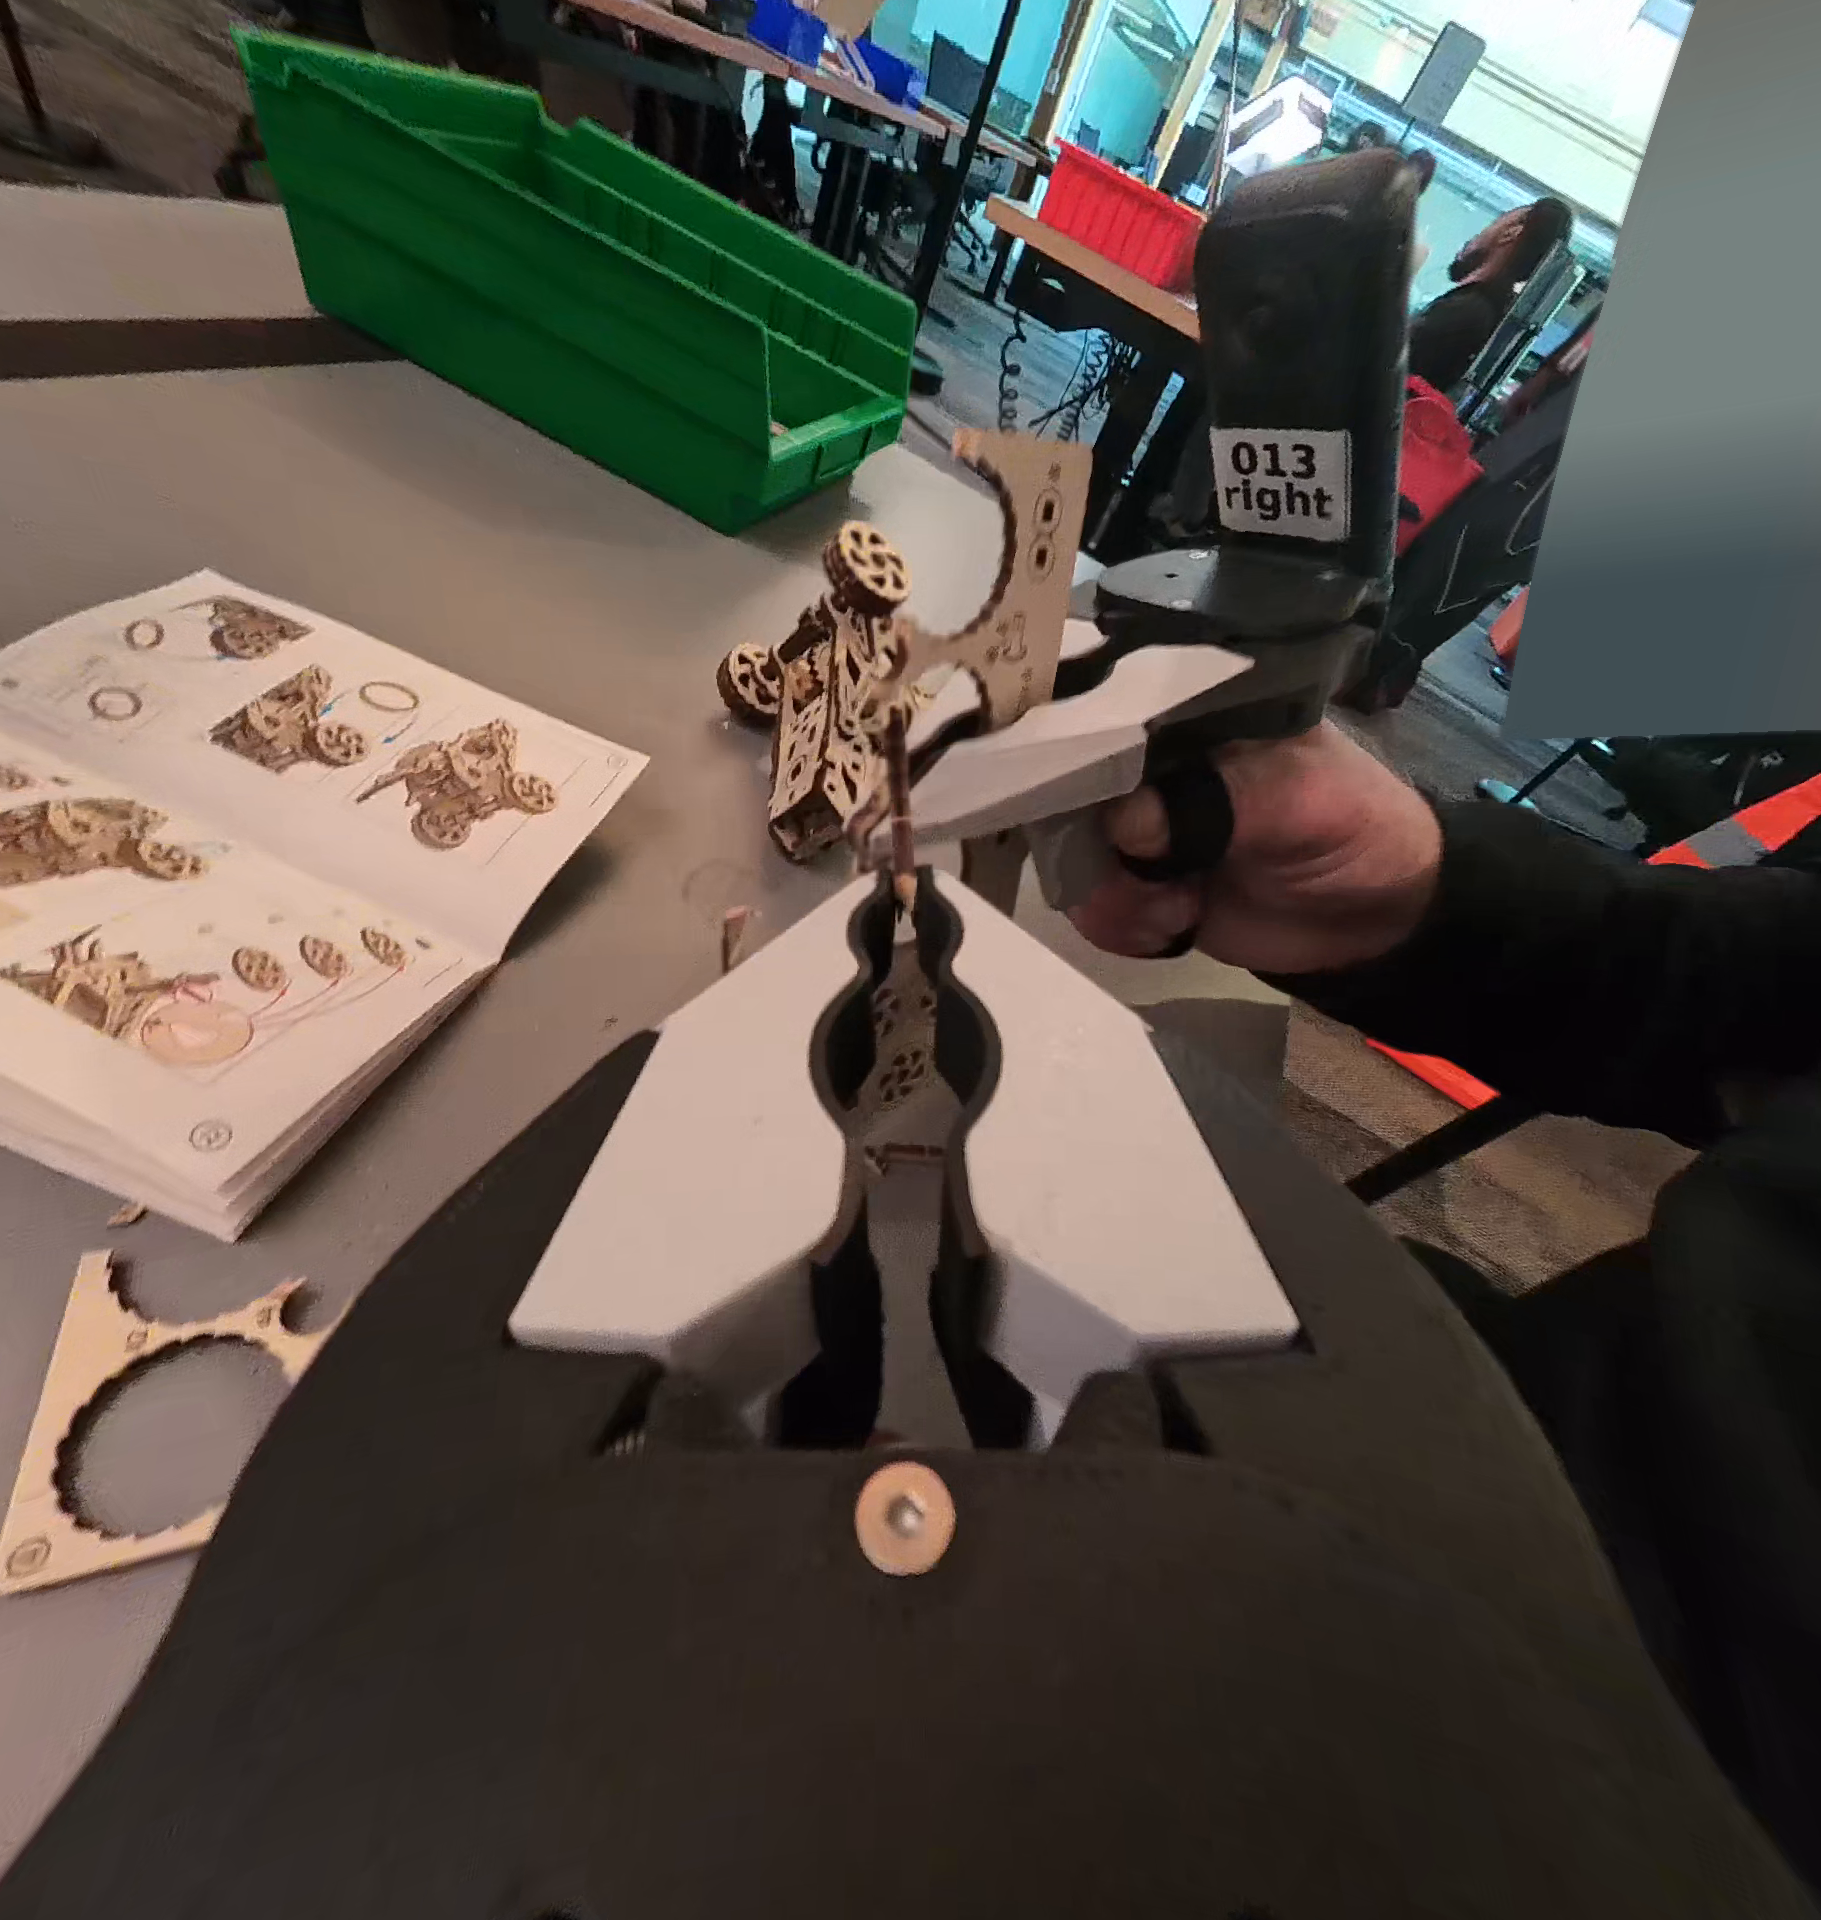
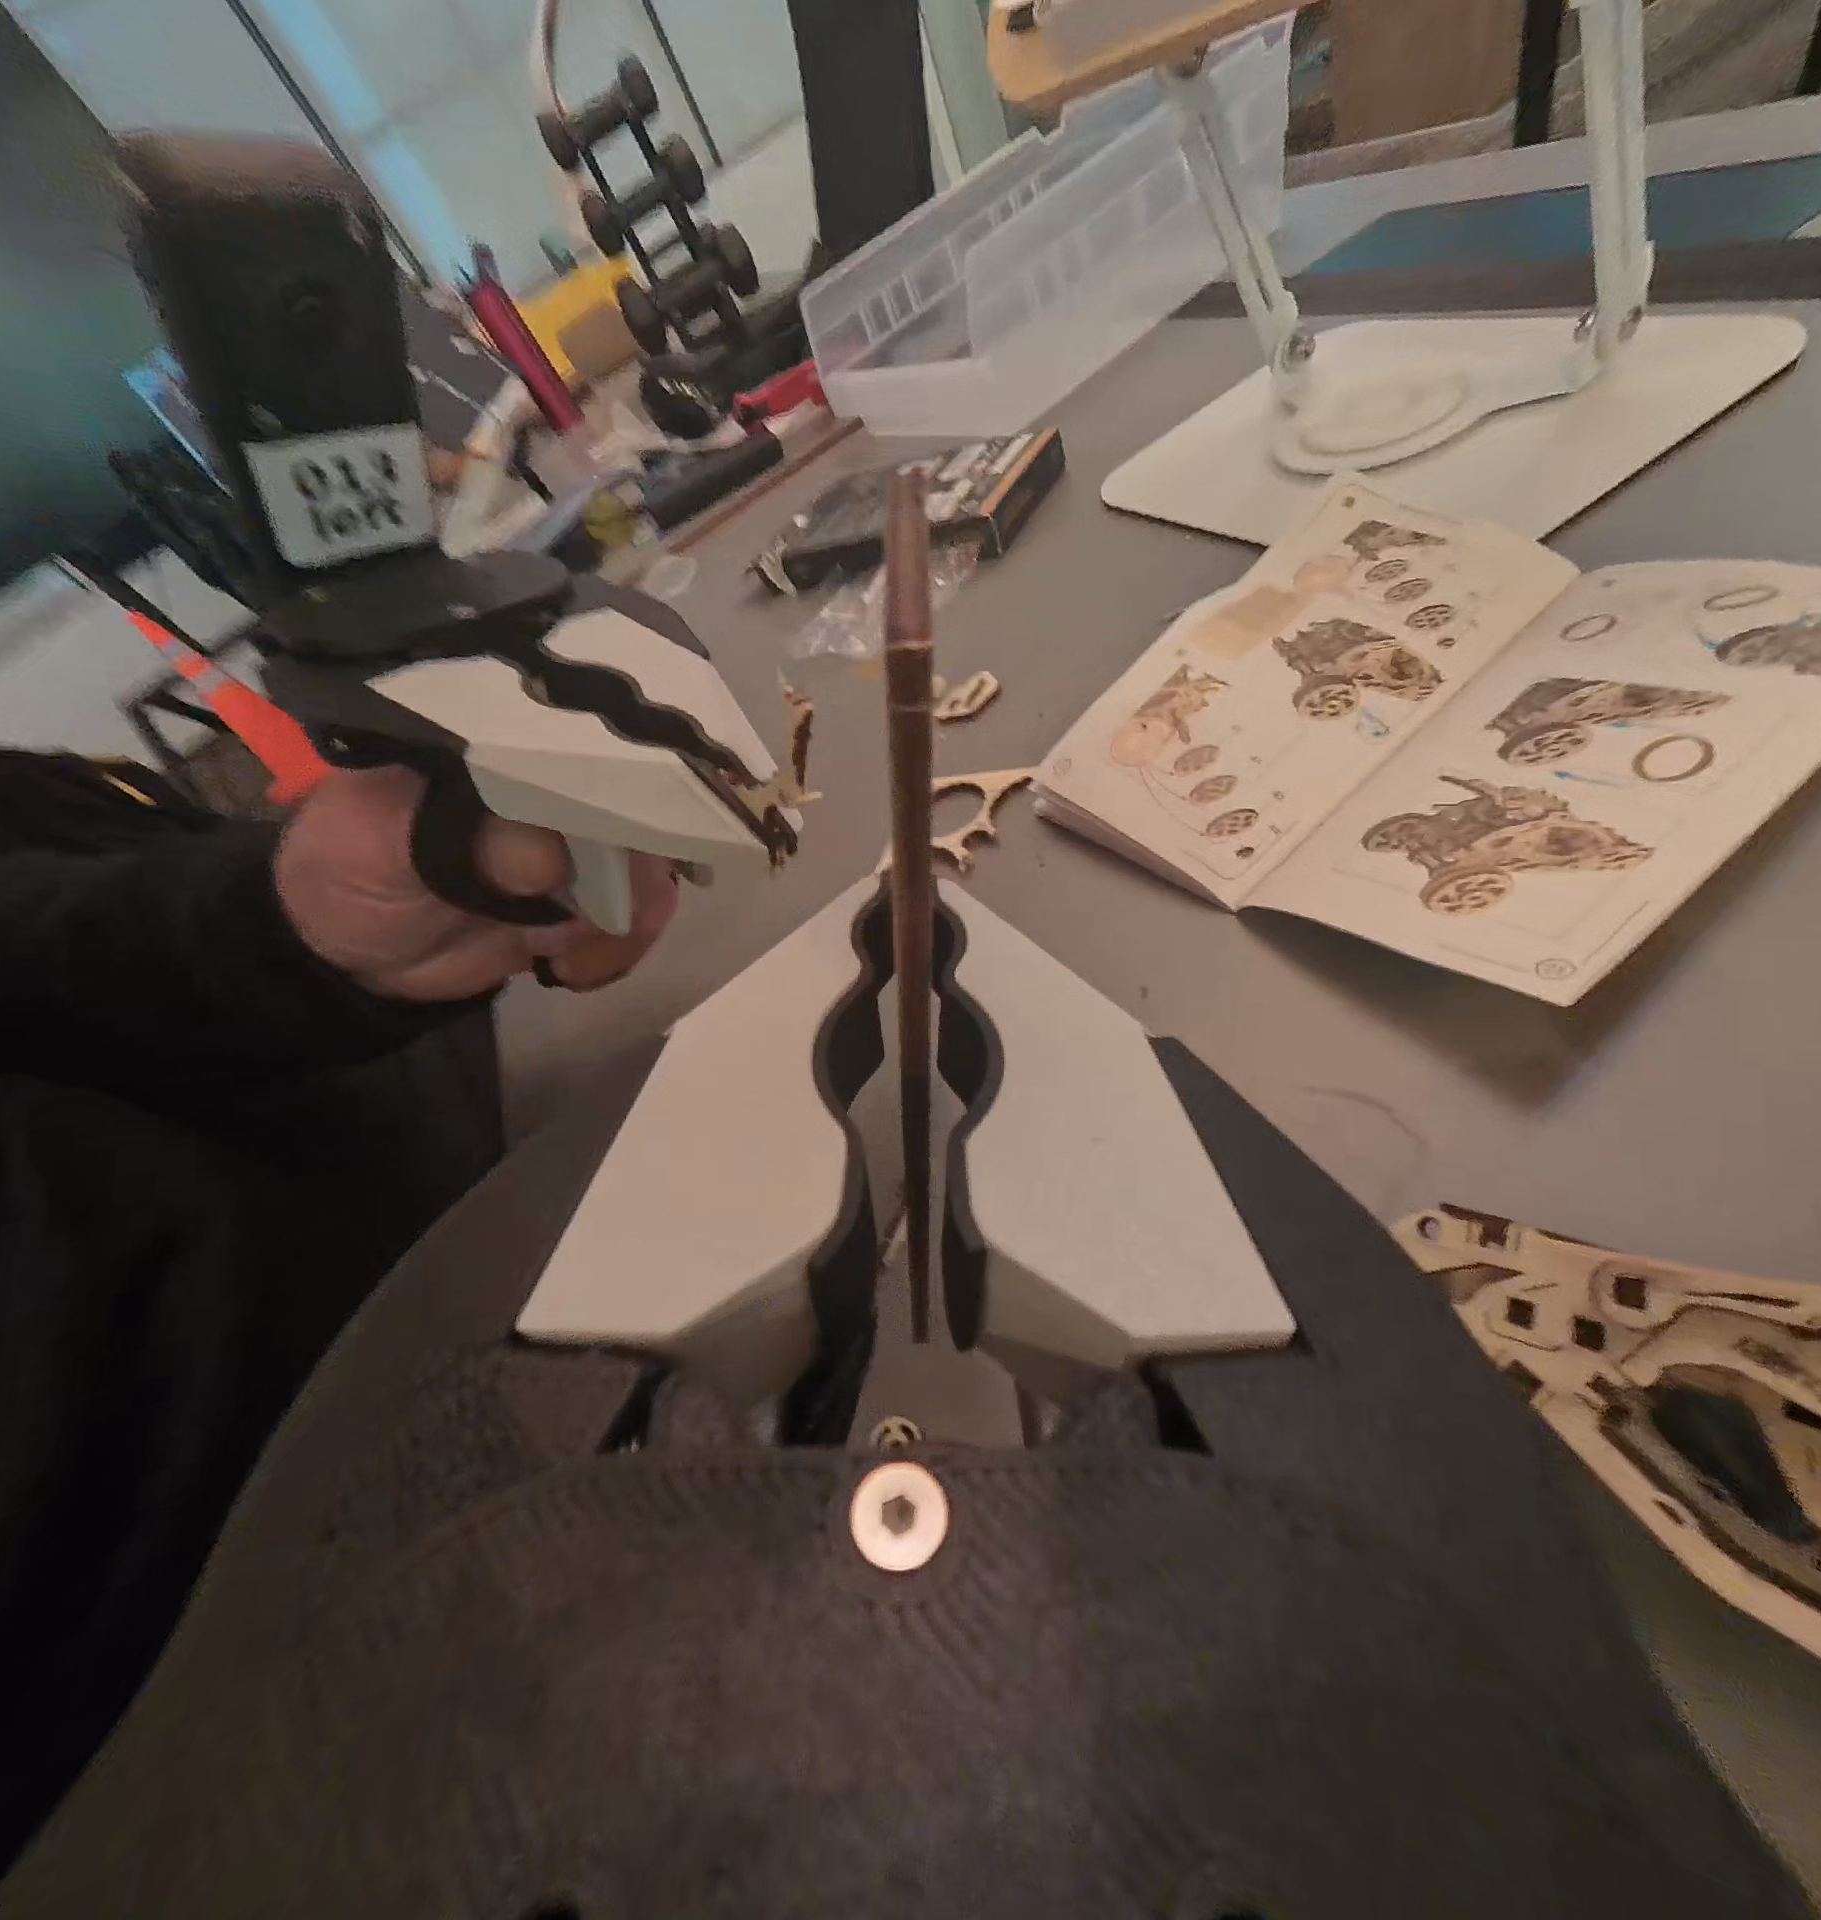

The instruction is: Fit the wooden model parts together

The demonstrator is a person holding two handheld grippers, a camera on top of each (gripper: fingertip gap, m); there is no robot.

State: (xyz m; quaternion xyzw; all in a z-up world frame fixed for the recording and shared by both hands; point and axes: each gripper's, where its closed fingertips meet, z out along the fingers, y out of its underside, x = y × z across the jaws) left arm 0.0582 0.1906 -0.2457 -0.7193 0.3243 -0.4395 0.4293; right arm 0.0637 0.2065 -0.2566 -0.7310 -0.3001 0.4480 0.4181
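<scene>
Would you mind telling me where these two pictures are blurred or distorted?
Left wrist view: sharp near the wooden sheet, wide-angle bending at the green bin, grey patch masking the top right. Right wrist view: softer, the left gripper motion-blurred, background unfocused.

Open instruction booklet (image 1: 210,883) lying flat on grey table (image 1: 470,499). Green plastic bin (image 1: 594,301) sitting beyond booklet, well apart. White lamp base (image 2: 1457,416) standing behind booklet. Clear plastic organizer (image 2: 989,312) resting left of lamp base. Dumbbell rack (image 2: 667,239) showing farther back, left of organizer.
</scene>
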